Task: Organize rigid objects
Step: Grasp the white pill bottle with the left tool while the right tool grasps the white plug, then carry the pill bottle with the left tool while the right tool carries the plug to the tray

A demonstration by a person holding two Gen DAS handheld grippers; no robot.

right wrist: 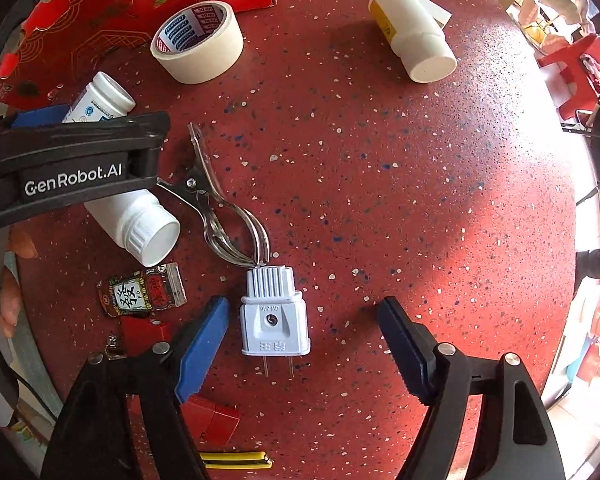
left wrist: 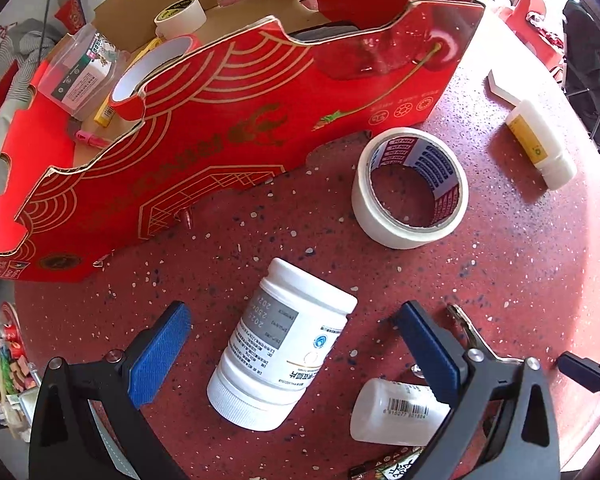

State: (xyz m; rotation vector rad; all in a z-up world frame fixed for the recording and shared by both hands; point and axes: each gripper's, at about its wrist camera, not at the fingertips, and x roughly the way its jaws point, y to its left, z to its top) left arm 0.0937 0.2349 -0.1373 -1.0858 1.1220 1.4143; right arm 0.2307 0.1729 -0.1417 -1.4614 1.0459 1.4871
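Two tools point down at a red speckled stone desk [right wrist: 380, 160]. The left tool [left wrist: 296, 354] stands wide open; a white plastic pill bottle with a ribbed cap [left wrist: 282, 346] lies on its side between the blue pads [left wrist: 160, 354], apart from both. Just outside its right finger lies a small translucent white bottle with a barcode label [left wrist: 396, 412], partly hidden by that finger, with a metal spring clip [left wrist: 464, 328] just beyond the finger. Ahead of the left tool lies a roll of cream masking tape [left wrist: 410, 188] on its flat side, and beyond that a red cardboard box with gold line patterns [left wrist: 220, 128]. Inside the box are a red tape roll [left wrist: 152, 76], a second cream tape roll [left wrist: 180, 14] and a clear plastic container [left wrist: 80, 72].

The right tool [right wrist: 304, 344] is open, with no pad contact. A white two-pin plug adapter [right wrist: 275, 320] lies on the desk between its fingers, nearer the left blue pad [right wrist: 200, 352], pins toward the camera. Just ahead of the adapter lies the spring clip [right wrist: 220, 208]. Far ahead and to the right lies a white plastic tube with a yellow label [right wrist: 414, 32]. To the left of the right tool lie a small printed packet [right wrist: 140, 294] and red blocks [right wrist: 212, 420].
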